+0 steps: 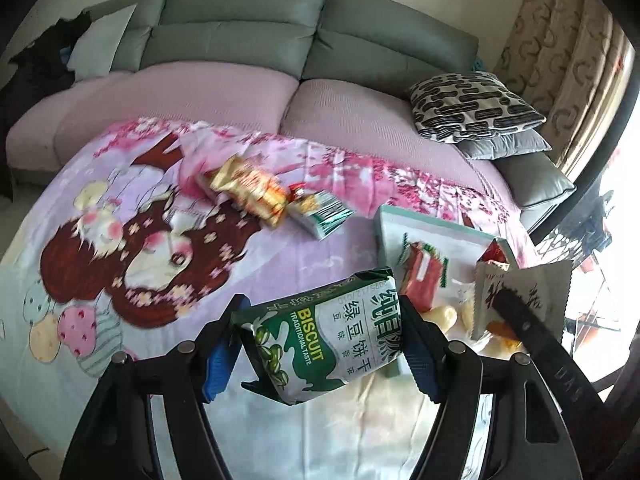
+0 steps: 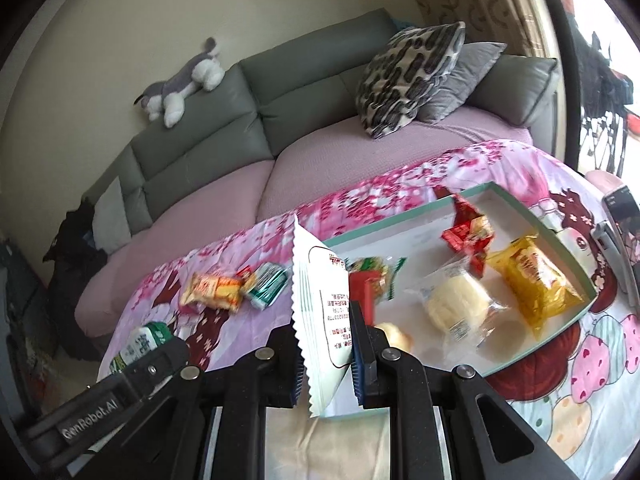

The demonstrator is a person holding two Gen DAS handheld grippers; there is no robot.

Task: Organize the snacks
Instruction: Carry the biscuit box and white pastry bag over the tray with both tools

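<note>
My left gripper (image 1: 320,340) is shut on a green biscuit packet (image 1: 320,336) and holds it above the cartoon cloth, left of the teal-rimmed tray (image 1: 432,222). My right gripper (image 2: 325,356) is shut on a white packet (image 2: 320,312) with a zigzag edge, held over the tray's near left corner (image 2: 400,216); the packet also shows in the left wrist view (image 1: 520,292). In the tray lie a red packet (image 2: 468,236), a yellow packet (image 2: 536,280), a wrapped bun (image 2: 456,304) and a red-green packet (image 2: 372,280). A gold packet (image 1: 248,188) and a small green packet (image 1: 320,212) lie on the cloth.
The cloth (image 1: 120,240) covers a low table in front of a grey-and-pink sofa (image 1: 240,92) with patterned cushions (image 1: 472,106). A plush dog (image 2: 180,84) lies on the sofa back. A phone-like device (image 2: 620,232) stands at the right of the tray.
</note>
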